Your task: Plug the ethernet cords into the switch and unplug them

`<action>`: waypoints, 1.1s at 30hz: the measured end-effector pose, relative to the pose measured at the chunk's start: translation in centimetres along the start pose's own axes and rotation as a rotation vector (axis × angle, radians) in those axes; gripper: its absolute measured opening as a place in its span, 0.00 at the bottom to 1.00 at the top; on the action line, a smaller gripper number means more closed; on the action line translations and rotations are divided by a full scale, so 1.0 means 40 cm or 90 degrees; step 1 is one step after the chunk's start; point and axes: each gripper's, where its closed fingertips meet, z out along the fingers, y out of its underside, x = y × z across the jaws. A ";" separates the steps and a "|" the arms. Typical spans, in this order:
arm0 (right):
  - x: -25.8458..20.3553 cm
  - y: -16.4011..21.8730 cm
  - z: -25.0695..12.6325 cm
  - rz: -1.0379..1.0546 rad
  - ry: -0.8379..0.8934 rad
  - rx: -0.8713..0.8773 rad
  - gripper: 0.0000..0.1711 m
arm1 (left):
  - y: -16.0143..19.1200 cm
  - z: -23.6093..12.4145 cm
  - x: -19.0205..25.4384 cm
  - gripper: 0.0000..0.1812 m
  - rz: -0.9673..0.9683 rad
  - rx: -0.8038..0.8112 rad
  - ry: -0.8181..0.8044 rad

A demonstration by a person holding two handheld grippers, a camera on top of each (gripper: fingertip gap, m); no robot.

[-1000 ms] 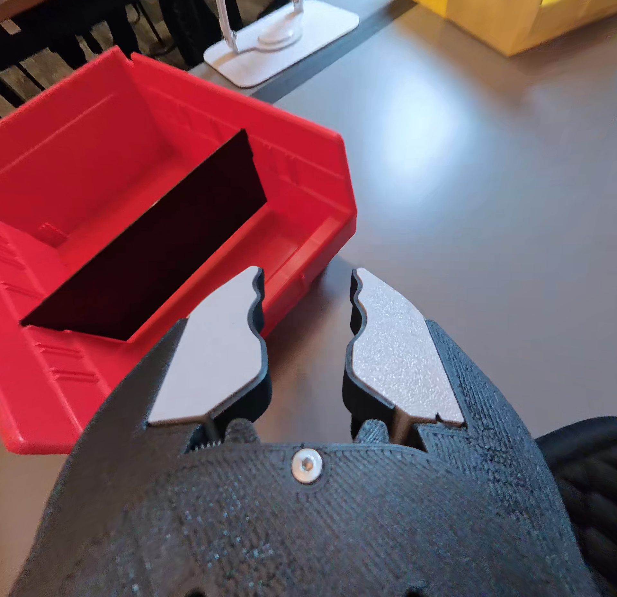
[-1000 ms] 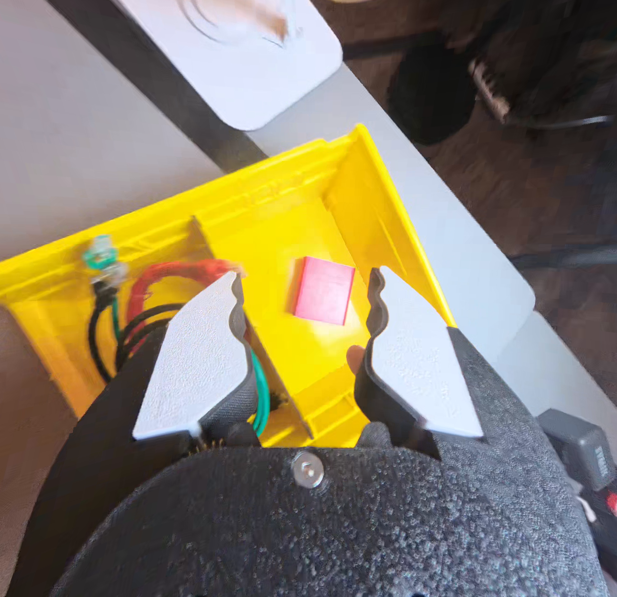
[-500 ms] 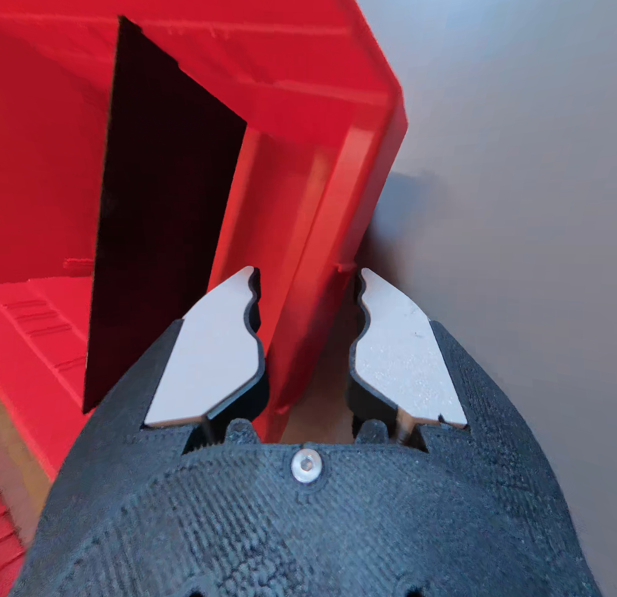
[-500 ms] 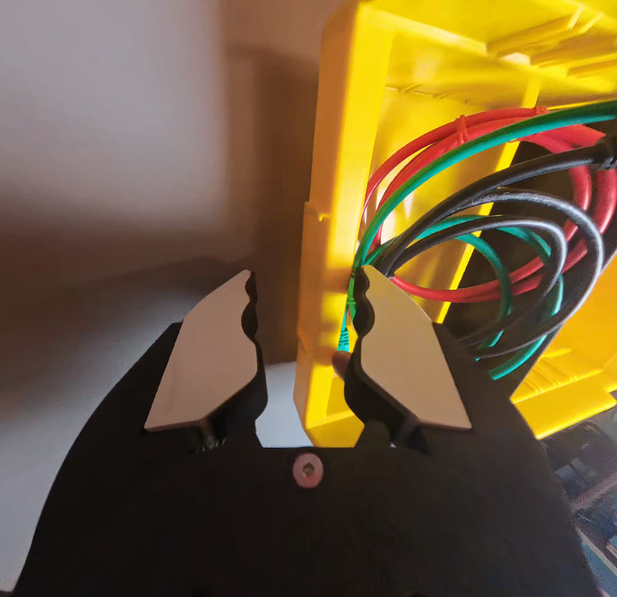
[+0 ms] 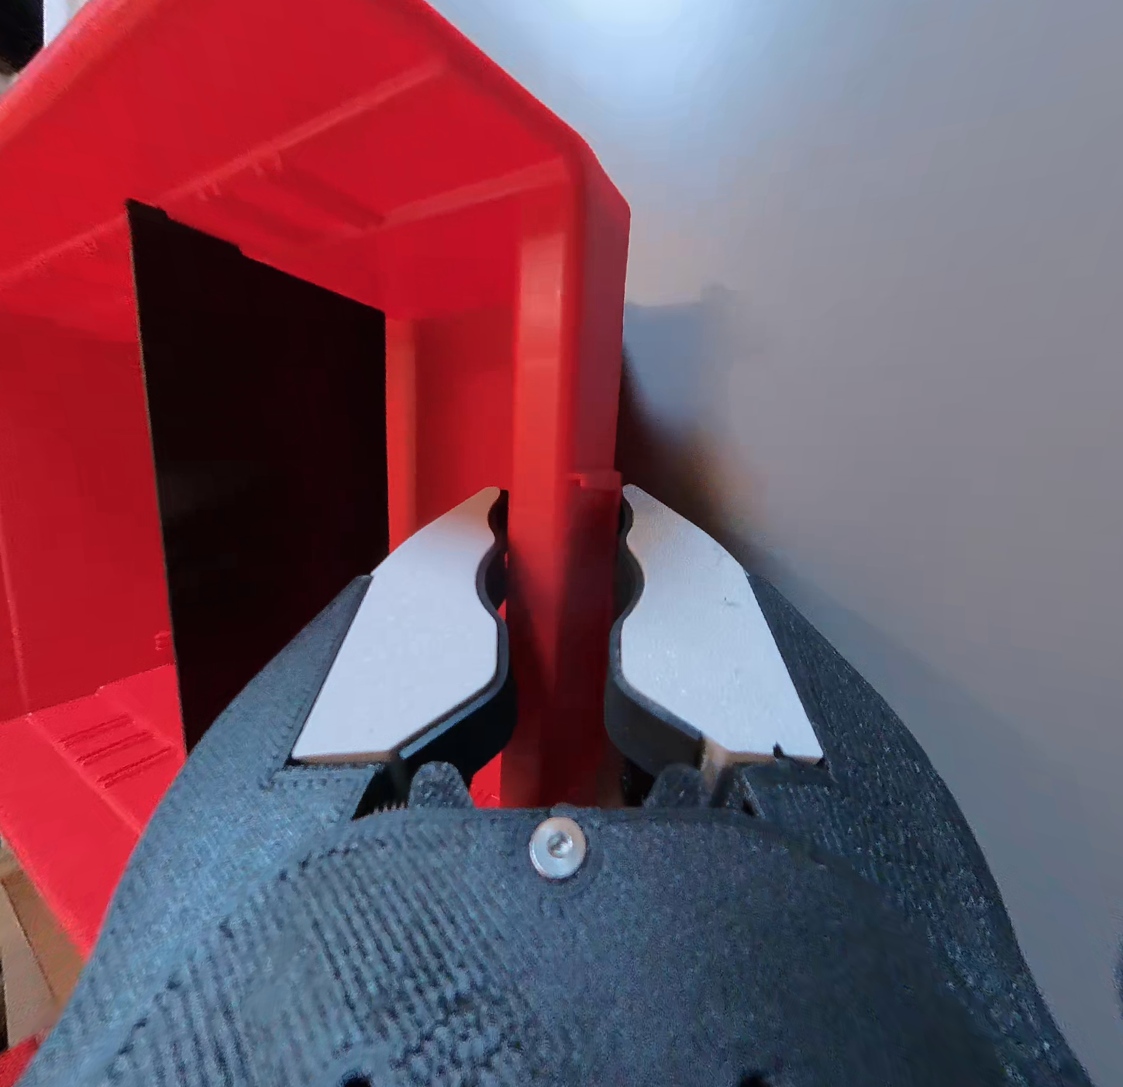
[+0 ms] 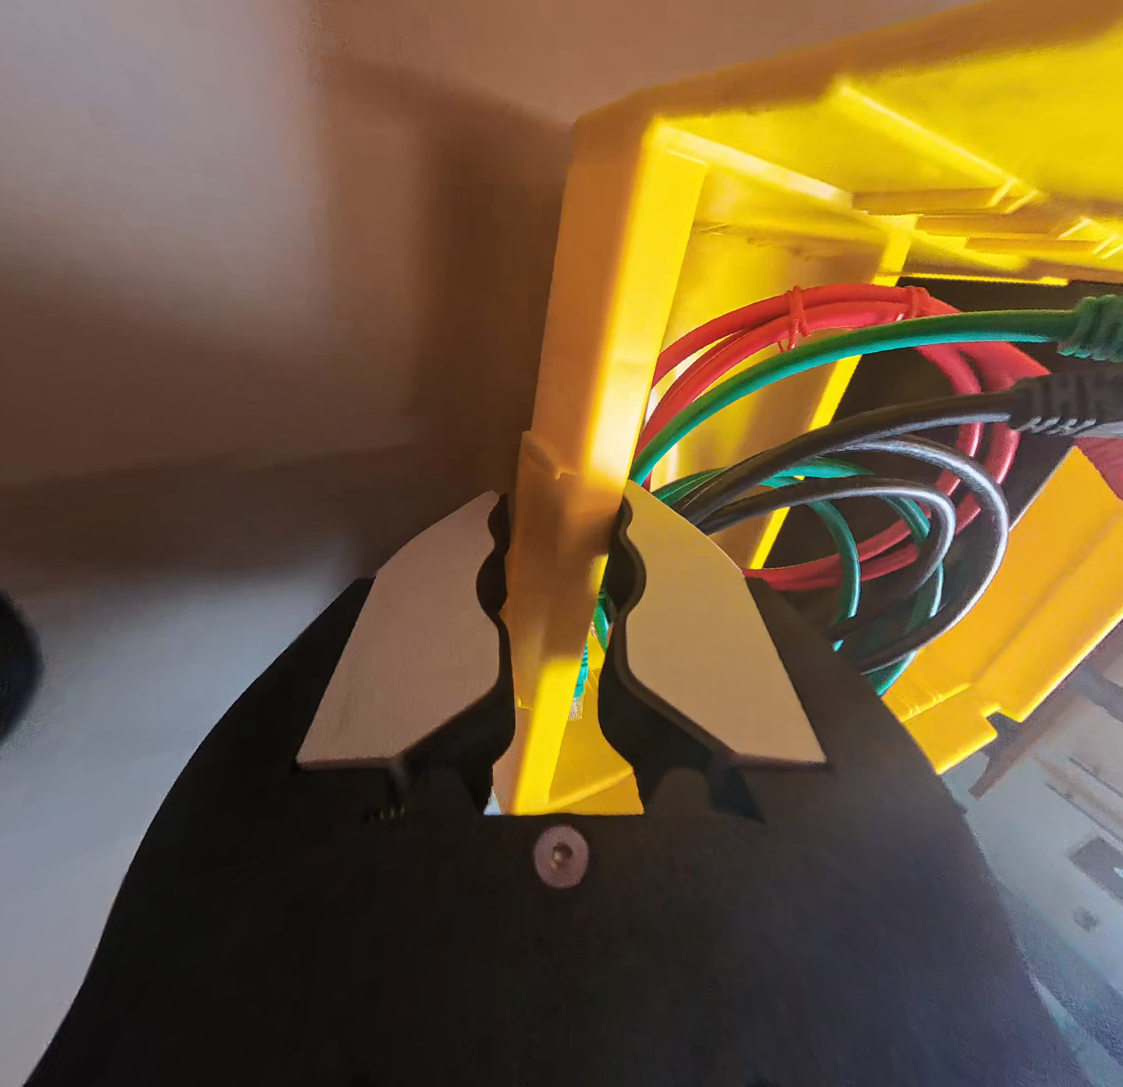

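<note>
My left gripper [image 5: 562, 499] is shut on the right side wall of a red plastic bin [image 5: 304, 116]; one finger is inside the bin and one outside. A black divider panel [image 5: 261, 450] stands inside the red bin. My right gripper [image 6: 559, 499] is shut on the left side wall of a yellow plastic bin [image 6: 607, 268]. Coiled ethernet cords lie in the yellow bin: a red one [image 6: 851, 304], a green one [image 6: 851, 344] and a black one [image 6: 881, 426]. No switch is in view.
The grey table top [image 5: 911, 329] runs along the right of the red bin. In the right wrist view the table [image 6: 182, 268] lies left of the yellow bin, in brownish light. Floor shows at the lower right past the yellow bin. About 35 centimeters separates my left fingertips from my right.
Both grippers dropped onto their bins' side walls and closed on them. The left went from open above the red bin to clamped; the right swung from over the yellow bin to its left wall.
</note>
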 end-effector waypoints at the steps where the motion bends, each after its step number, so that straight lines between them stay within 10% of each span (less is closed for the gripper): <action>1: -0.030 -0.011 -0.014 0.000 0.007 0.019 0.17 | -0.031 0.001 0.020 0.18 0.015 0.011 0.007; 10: -0.200 -0.132 -0.274 0.259 0.070 0.413 0.27 | -0.300 0.075 0.101 0.18 0.135 0.096 0.041; 16: -0.179 0.133 -0.336 0.615 0.249 0.473 0.26 | -0.390 0.130 0.060 0.21 0.186 0.150 0.000; 22: -0.183 0.265 -0.241 0.821 0.256 0.477 0.38 | -0.470 0.005 0.074 0.20 -0.050 0.290 -0.022; 27: -0.111 0.244 -0.199 0.855 0.223 0.521 0.39 | -0.601 -0.086 0.236 0.27 -0.370 0.402 0.191; 33: -0.057 0.236 -0.152 0.883 0.246 0.515 0.07 | -0.715 0.036 0.258 0.34 -0.515 0.406 0.113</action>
